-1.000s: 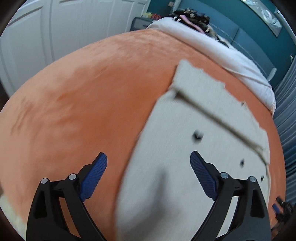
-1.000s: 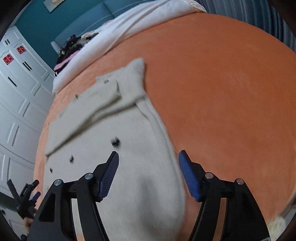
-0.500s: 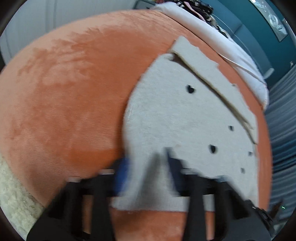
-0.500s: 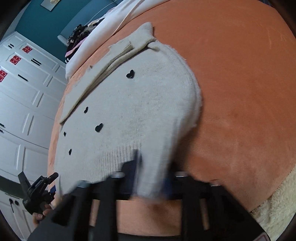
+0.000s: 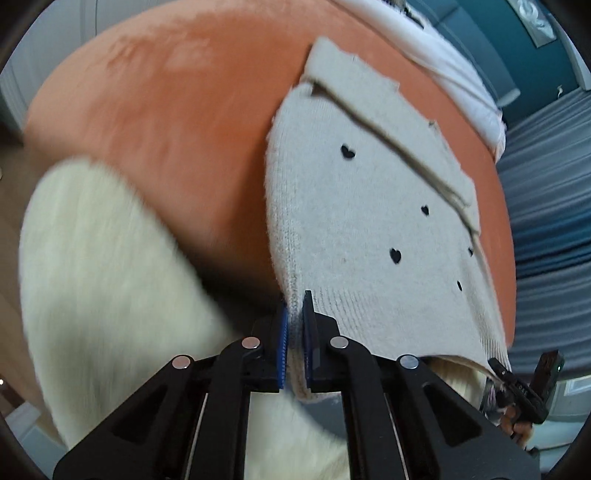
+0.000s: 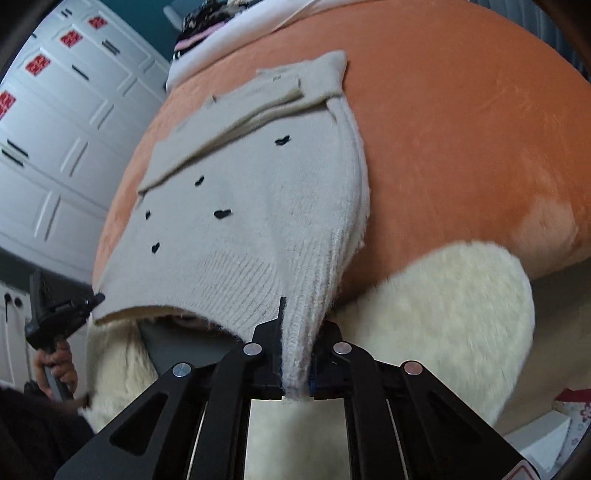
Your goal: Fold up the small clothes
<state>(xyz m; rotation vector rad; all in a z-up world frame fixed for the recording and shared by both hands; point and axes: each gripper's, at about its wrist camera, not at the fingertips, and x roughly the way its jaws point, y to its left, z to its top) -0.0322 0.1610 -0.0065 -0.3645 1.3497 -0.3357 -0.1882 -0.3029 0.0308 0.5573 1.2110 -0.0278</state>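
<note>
A small beige knit sweater [image 5: 369,221] with black hearts lies on an orange blanket [image 5: 166,103], sleeves folded across its far end. My left gripper [image 5: 294,332] is shut on the hem's left corner and holds it raised off the bed edge. In the right wrist view the same sweater [image 6: 251,206] stretches toward me, and my right gripper [image 6: 297,354] is shut on the hem's right corner. The hem hangs lifted between the two grippers. The other gripper shows at each view's lower edge [image 5: 524,391] [image 6: 55,314].
A cream fluffy cover [image 5: 110,277] hangs off the near bed edge below the orange blanket [image 6: 461,129]. White bedding [image 5: 443,55] and dark clothes [image 6: 207,18] lie at the far end. White wardrobe doors [image 6: 55,129] stand to one side.
Both grippers went from open above the sweater to shut on its hem corners. They have pulled back and lifted the hem off the bed edge.
</note>
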